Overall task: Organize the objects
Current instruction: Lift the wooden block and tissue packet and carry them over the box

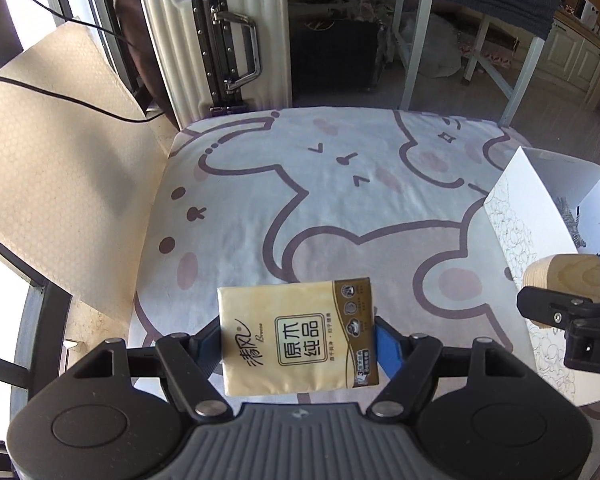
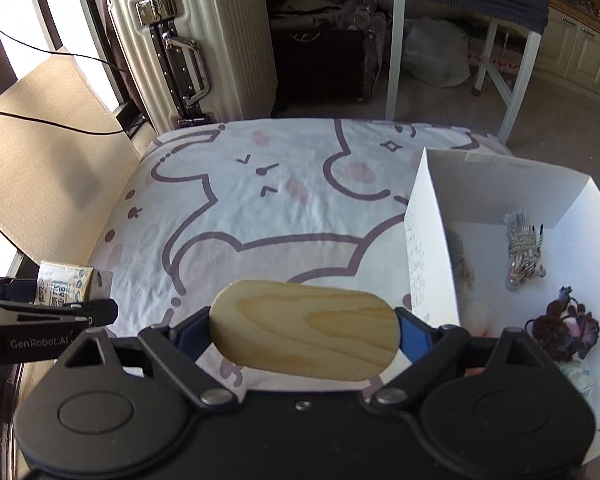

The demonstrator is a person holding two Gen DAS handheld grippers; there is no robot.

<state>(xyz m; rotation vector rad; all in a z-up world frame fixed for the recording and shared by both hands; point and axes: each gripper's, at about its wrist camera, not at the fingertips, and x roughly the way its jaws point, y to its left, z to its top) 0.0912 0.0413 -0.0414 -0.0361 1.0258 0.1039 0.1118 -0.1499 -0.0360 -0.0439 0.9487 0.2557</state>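
Observation:
A yellow tissue pack (image 1: 298,336) hangs above the cartoon-print cloth (image 1: 340,200), with my left gripper (image 1: 298,340) shut on its two sides. My right gripper (image 2: 304,330) is shut on an oval wooden block (image 2: 304,328), also lifted off the cloth (image 2: 260,208). In the left wrist view the wooden block (image 1: 564,280) and the right gripper's fingers (image 1: 556,312) show at the right edge. In the right wrist view the tissue pack (image 2: 64,284) and the left gripper's fingers (image 2: 48,312) show at the left edge. A white open box (image 2: 500,184) stands to the right.
The white box (image 1: 516,216) holds a tasselled bundle (image 2: 524,252) and a dark hair accessory (image 2: 564,328). A white ribbed suitcase (image 1: 220,32) stands behind the cloth, with a white-legged table (image 2: 396,56) further right. A black cable (image 1: 60,96) crosses the beige surface at the left.

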